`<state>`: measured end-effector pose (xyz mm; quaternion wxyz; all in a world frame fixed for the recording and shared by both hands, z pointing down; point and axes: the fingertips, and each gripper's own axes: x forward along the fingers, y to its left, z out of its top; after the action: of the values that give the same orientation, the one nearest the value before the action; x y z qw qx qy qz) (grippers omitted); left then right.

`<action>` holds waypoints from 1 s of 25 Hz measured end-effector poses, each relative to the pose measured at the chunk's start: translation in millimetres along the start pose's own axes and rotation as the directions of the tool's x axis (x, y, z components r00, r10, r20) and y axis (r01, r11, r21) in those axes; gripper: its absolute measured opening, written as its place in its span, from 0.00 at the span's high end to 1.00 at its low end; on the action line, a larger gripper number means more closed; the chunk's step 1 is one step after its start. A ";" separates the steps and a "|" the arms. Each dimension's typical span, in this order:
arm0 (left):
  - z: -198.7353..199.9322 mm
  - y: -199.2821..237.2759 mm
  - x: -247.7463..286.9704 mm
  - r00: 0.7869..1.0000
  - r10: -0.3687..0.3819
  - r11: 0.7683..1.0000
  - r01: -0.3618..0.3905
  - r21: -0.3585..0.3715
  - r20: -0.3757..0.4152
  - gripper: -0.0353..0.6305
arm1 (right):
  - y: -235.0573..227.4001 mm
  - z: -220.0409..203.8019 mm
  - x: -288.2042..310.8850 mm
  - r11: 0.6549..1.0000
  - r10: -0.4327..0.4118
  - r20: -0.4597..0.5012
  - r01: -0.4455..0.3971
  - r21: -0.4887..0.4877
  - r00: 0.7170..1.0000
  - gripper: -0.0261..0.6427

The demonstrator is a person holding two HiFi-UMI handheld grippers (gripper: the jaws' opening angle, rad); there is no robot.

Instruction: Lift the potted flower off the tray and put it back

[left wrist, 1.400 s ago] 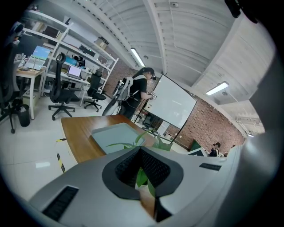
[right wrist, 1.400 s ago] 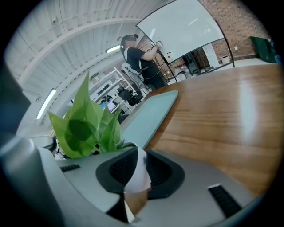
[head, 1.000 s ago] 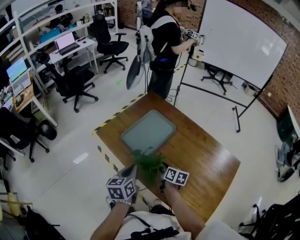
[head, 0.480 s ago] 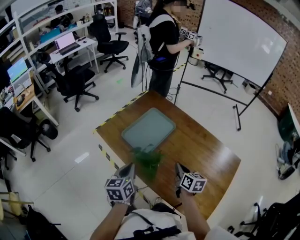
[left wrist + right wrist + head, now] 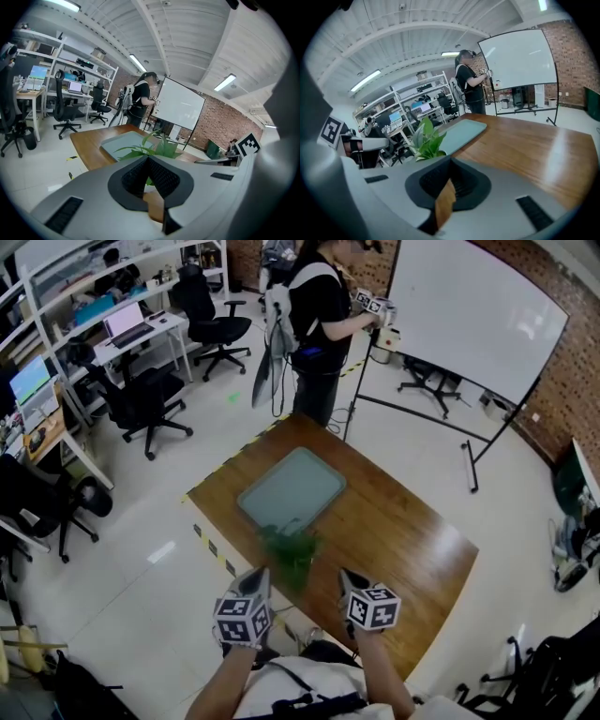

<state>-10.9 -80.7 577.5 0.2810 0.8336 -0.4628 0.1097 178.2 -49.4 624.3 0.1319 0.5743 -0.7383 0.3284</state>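
L gripper [image 5: 262,575], R gripper [image 5: 346,577], potted flower [image 5: 290,553] btwn

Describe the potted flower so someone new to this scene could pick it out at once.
Find the brown wooden table in the middle of the room; a pale grey-green tray lies on it. The potted flower stands at the tray's near edge, on the side closest to the head camera. It is the only leafy green thing on the table.

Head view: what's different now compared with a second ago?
The right gripper drew back from the potted flower, rightward and toward the person; its jaws are now shut and empty. The left gripper, the potted flower and the tray stayed put.
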 end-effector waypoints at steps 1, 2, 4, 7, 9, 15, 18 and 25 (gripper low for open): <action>-1.4 -0.3 -0.6 1.000 0.005 1.000 -0.005 0.007 -0.003 0.95 | 1.0 -2.1 -0.9 1.000 0.001 -0.002 -0.001 0.000 1.000 0.97; -2.9 -0.5 -0.9 1.000 0.009 1.000 -0.009 0.012 -0.007 0.95 | 1.7 -4.0 -1.5 1.000 0.001 -0.005 -0.001 -0.002 1.000 0.97; -4.9 0.1 -0.9 1.000 0.017 1.000 -0.017 0.016 -0.010 0.95 | 2.6 -6.2 -1.8 1.000 0.002 -0.010 -0.002 -0.009 1.000 0.97; -5.9 -0.3 -2.6 1.000 0.022 1.000 -0.022 0.015 -0.006 0.95 | 4.1 -5.7 -3.3 1.000 0.015 -0.009 -0.015 -0.005 1.000 0.97; -7.0 -2.7 -4.4 1.000 0.021 1.000 -0.021 0.018 -0.006 0.95 | 5.5 -4.7 -5.0 1.000 0.023 -0.004 -0.023 -0.007 1.000 0.97; -2.8 -4.9 -6.6 1.000 0.012 0.999 -0.012 0.030 -0.008 0.95 | 12.1 -2.4 -0.6 0.999 0.043 -0.008 -0.043 -0.008 0.999 0.97; -2.2 -4.9 -7.4 1.000 0.015 1.000 -0.015 0.016 -0.005 0.95 | 10.4 -0.8 -0.7 0.999 0.048 0.001 -0.048 0.000 0.999 0.97; -0.5 -4.4 -10.5 1.000 0.015 1.000 -0.015 -0.001 0.000 0.95 | 9.1 3.3 -0.2 0.998 0.060 0.026 -0.061 0.034 0.998 0.94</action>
<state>-12.9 -71.2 571.6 0.2808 0.8300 -0.4689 0.1115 170.4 -50.3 618.7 0.1026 0.5578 -0.7511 0.3378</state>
